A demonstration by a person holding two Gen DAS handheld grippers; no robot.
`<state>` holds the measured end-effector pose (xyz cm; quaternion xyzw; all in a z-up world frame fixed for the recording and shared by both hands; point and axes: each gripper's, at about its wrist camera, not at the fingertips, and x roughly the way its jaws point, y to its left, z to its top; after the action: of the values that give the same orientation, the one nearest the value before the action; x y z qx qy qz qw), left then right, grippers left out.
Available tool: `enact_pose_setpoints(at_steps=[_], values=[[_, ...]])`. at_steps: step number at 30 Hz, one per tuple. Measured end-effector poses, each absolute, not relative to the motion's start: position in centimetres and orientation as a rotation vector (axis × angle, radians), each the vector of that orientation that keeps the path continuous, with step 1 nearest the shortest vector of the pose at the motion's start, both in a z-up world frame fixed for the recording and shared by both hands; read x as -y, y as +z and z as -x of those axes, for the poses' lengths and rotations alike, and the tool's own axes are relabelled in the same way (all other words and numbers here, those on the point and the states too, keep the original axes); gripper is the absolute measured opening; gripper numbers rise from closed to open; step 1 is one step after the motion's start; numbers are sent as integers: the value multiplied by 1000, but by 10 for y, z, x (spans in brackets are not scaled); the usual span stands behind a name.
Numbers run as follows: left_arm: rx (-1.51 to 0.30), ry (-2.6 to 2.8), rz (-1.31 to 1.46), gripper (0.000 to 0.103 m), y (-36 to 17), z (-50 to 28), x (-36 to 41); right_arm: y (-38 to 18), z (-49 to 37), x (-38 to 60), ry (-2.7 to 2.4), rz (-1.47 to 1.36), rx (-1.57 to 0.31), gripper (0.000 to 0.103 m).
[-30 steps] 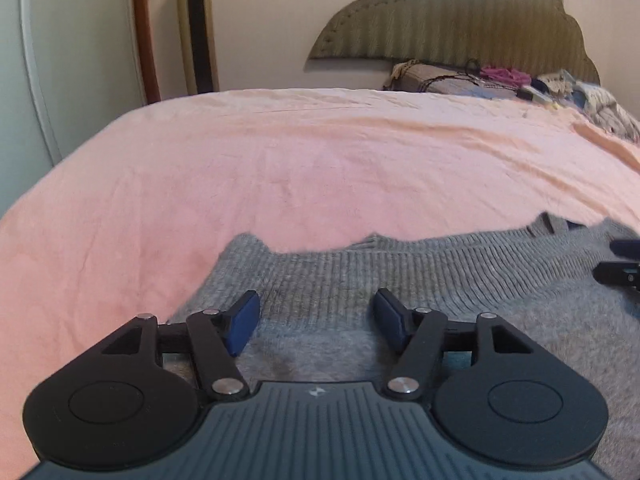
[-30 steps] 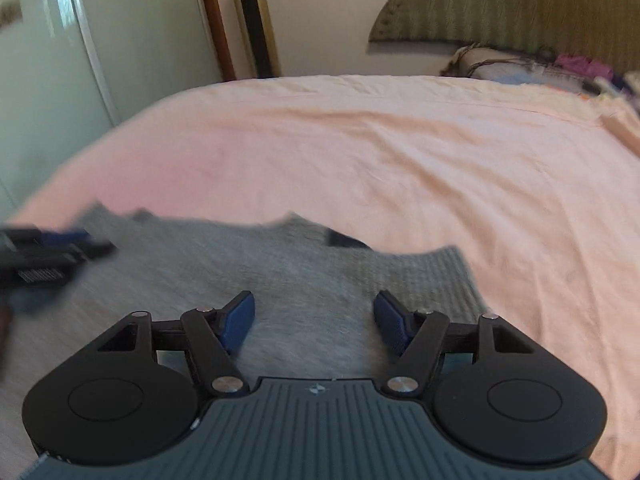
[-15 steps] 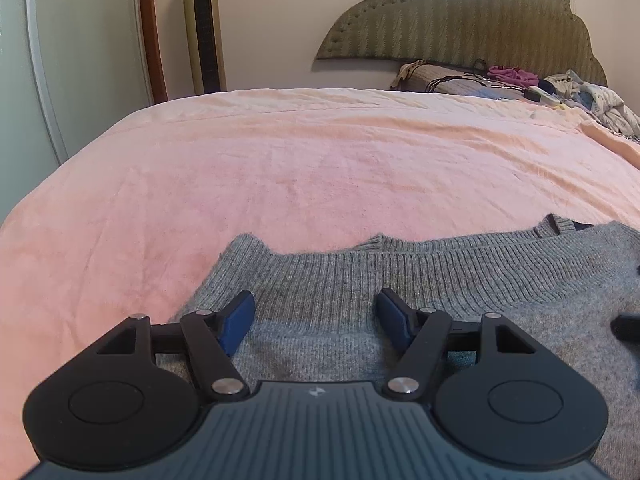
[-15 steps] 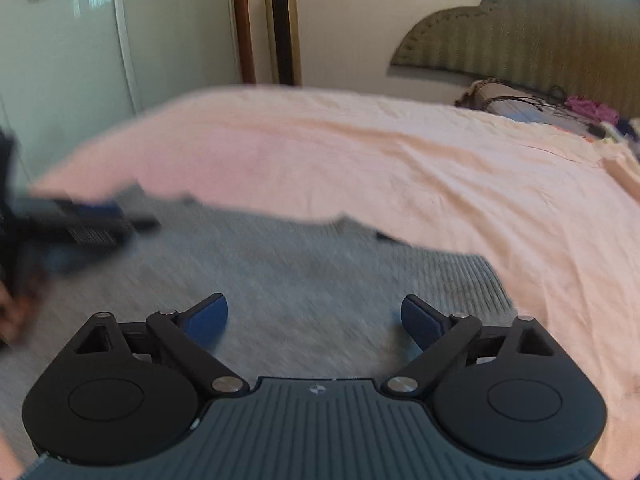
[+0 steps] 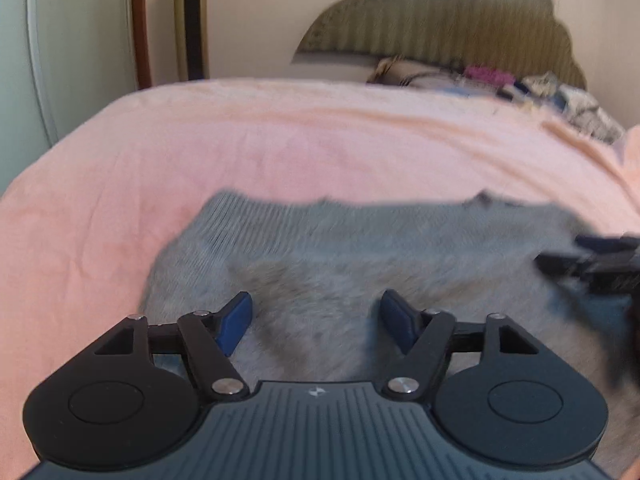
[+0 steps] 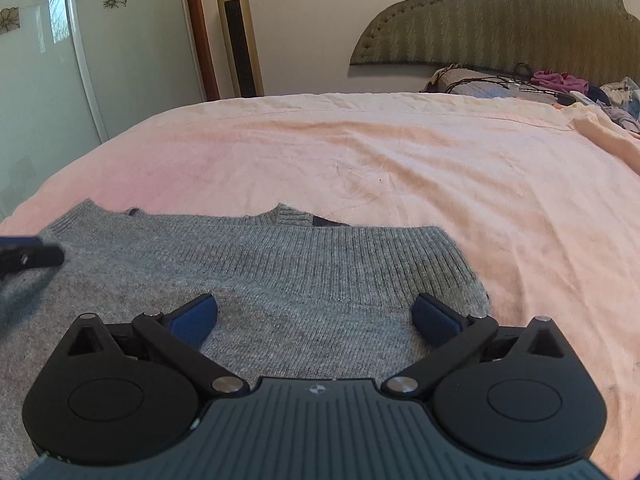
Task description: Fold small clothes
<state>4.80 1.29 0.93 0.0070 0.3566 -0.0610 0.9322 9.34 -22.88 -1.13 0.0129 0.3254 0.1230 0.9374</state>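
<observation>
Evidently a fold is just being let go: the grey sweater [image 6: 256, 276] is lying flat on the pink bed [image 6: 360, 152], spreading under and ahead of both tools, with its ribbed edge running across just beyond the fingertips. The right tool [image 6: 314, 318] is standing wide, its jaws having just been opening, with knit lying below the gap but nothing pinched between the pads. The left tool [image 5: 316, 322] is likewise parted and has been widening, hovering over the sweater's left part with no cloth caught; its view is blurring. Each tool is showing at the edge of the other's view. Next, judging from this lay, the tools will be needing to pick fresh corners, probably at the near or side edge, close on the doubled knit and carry it across evenly.
</observation>
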Motion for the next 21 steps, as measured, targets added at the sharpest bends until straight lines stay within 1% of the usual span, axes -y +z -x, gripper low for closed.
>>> enact_pose_setpoints(at_steps=[1,2,5,8,9,11,13,15,17,19,21], values=[[-697,-127,-9,91,2,-49,-23,-11,-93,229,249,-24,-666,103],[-704,-138,34,91,3,-54,-34,-12,-94,229,246,-18,-668,103],[-713,-80,1,91,5,-58,-45,-12,-97,233,217,-31,-668,103],[-680,-46,12,90,24,-24,-51,-2,-83,237,188,-43,-660,100],[-649,-54,58,90,31,-6,-58,5,-70,246,185,-93,-666,98],[-580,-74,187,91,43,39,-77,20,-33,274,215,-216,-642,102],[-565,-65,328,91,44,77,-101,26,9,307,202,-332,-625,103],[-592,-70,477,91,35,104,-119,19,42,334,184,-449,-683,103],[-647,-69,606,91,20,124,-129,8,71,351,176,-543,-736,100],[-701,-89,733,90,3,134,-132,3,91,355,217,-609,-748,99],[-679,-97,791,91,-2,141,-127,-6,98,353,270,-697,-769,100]])
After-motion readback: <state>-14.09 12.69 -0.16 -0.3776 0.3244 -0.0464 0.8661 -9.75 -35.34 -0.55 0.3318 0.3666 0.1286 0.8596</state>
